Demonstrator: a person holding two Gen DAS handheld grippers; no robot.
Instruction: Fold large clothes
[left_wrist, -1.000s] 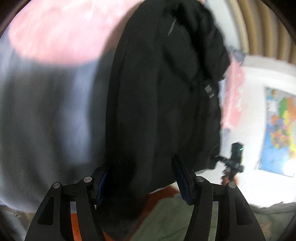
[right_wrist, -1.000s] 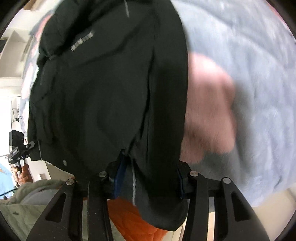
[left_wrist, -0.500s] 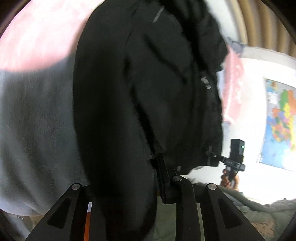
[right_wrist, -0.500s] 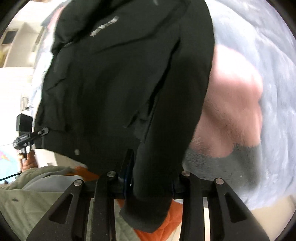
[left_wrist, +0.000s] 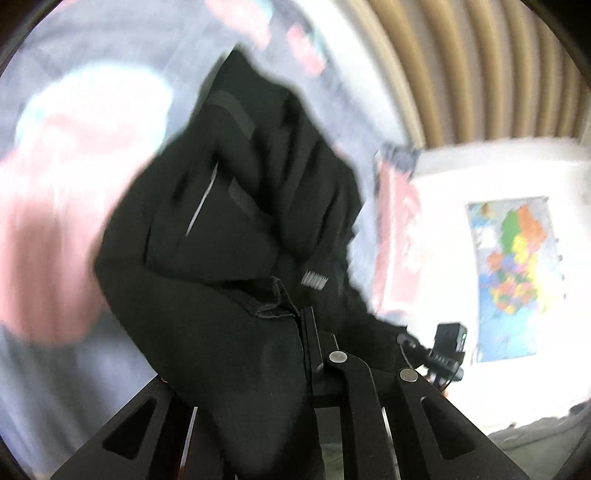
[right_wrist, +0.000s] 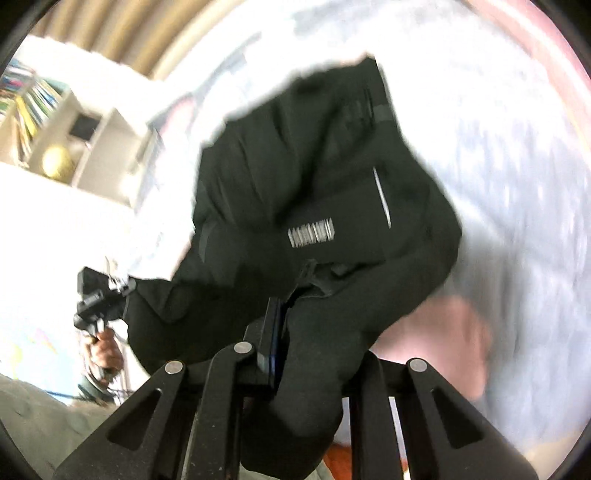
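A large black jacket (left_wrist: 251, 229) with a thin silver stripe and a small white printed label hangs in front of both cameras; it also shows in the right wrist view (right_wrist: 332, 206). My left gripper (left_wrist: 280, 332) is shut on a sleeve end of the jacket; only its right finger (left_wrist: 310, 332) shows, the other is under the cloth. My right gripper (right_wrist: 295, 332) is shut on another thick sleeve end, which drapes over its right finger. The jacket is lifted and bunched above a grey blanket (right_wrist: 517, 184) with pink patches.
The grey and pink blanket (left_wrist: 55, 332) covers the surface below. A white wall with a coloured map (left_wrist: 517, 273) and a ribbed wooden panel (left_wrist: 461, 66) are behind. A shelf with books (right_wrist: 44, 122) stands at left. The other hand-held gripper (right_wrist: 99, 295) shows past the jacket.
Both grippers have closed tighter on the jacket's sleeve ends and tilted upward. The jacket has bunched and moved away from the cameras, showing more wall and blanket.
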